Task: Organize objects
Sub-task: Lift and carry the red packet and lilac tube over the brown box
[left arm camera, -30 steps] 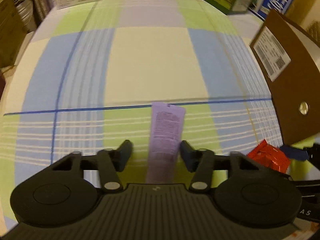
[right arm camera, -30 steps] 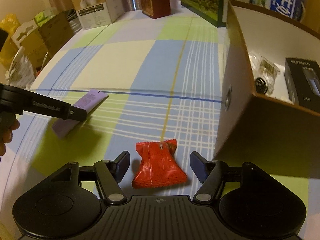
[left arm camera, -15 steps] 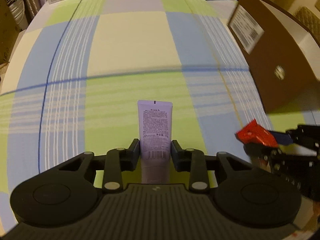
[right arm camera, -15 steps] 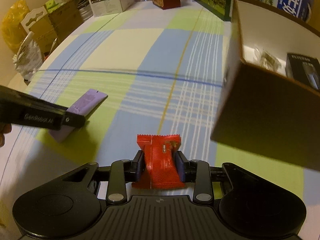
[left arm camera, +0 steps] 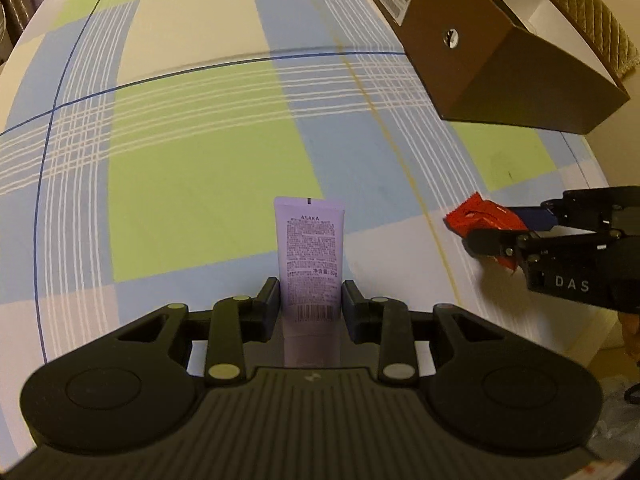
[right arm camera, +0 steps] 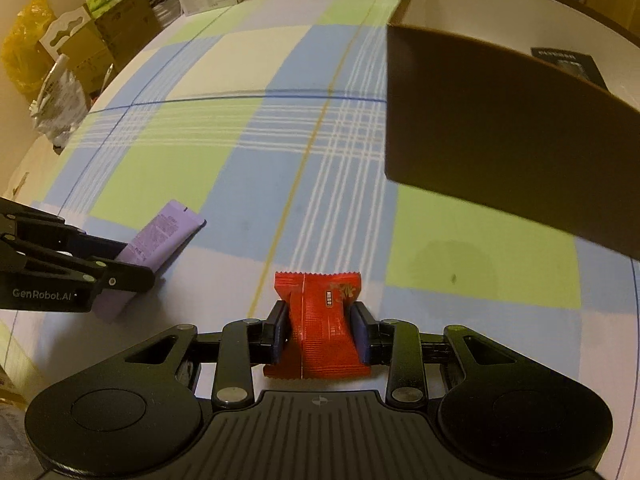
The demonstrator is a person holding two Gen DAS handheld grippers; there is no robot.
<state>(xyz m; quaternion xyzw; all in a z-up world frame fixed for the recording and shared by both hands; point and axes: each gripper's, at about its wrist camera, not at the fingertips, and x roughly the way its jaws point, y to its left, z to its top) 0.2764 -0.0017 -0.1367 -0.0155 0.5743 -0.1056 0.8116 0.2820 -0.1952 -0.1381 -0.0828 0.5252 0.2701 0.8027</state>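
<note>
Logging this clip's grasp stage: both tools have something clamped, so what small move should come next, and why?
Probably carry both toward the brown box. The right hand-held gripper is shut on the red packet, the left hand-held gripper on the purple tube, and the box stands open ahead to the right.

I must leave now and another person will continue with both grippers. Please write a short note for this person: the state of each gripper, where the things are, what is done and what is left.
Left gripper: shut on the purple tube, held above the checked tablecloth.
Right gripper: shut on the red packet, also off the cloth.
Brown box: open, ahead and to the right of both grippers. A black box already lies inside.
Done: both things are picked up.
Left: probably carry the tube and the packet to the brown box and release them inside, one at a time so the grippers do not collide.
</note>
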